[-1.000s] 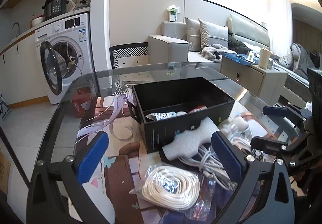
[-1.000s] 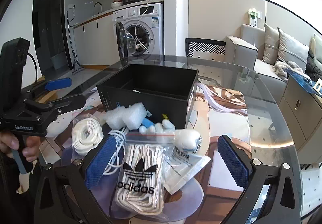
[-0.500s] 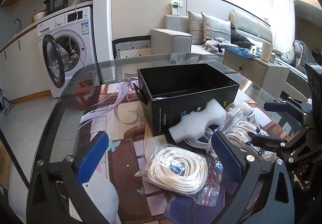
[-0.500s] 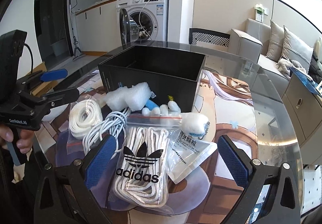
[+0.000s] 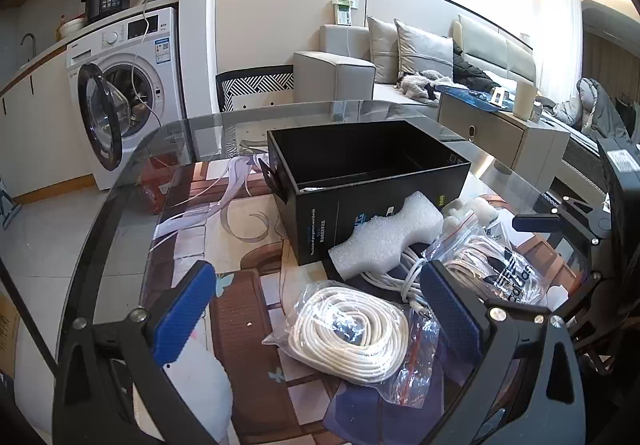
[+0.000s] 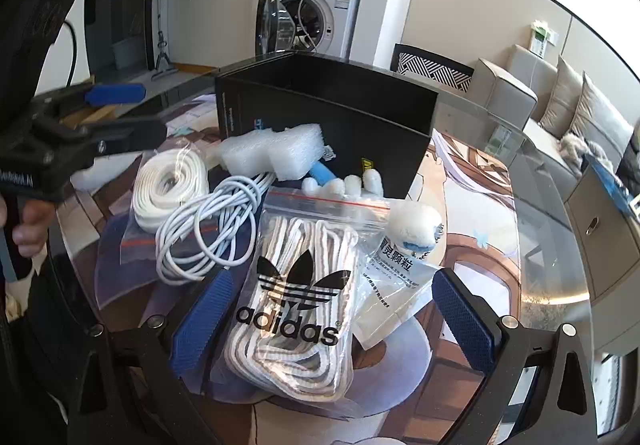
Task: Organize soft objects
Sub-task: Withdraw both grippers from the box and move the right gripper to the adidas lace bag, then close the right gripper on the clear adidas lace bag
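Note:
A pile of soft items lies on the glass table in front of an open black box (image 5: 360, 217) (image 6: 320, 117). It includes a white foam piece (image 5: 388, 235) (image 6: 276, 153), a bagged white cord coil (image 5: 348, 329) (image 6: 170, 181), a loose white cable (image 6: 208, 229), a zip bag of laces printed "adidas" (image 6: 296, 293) (image 5: 492, 277) and a white cotton ball (image 6: 414, 225). My left gripper (image 5: 316, 273) is open just above the cord coil. The right gripper (image 6: 332, 281) is open over the adidas bag. Neither holds anything.
A printed sachet (image 6: 392, 277) lies under the cotton ball, and small white foam bits (image 6: 352, 183) rest against the box. A hand (image 6: 28, 229) grips the left tool's handle. The round table's edge (image 5: 120, 205) curves left. Beyond stand a washing machine (image 5: 128, 85) and a sofa (image 5: 400, 57).
Both grippers have dropped lower and drawn back toward the near side of the pile. The box interior has slipped mostly out of sight. Both stayed open, and no item moved.

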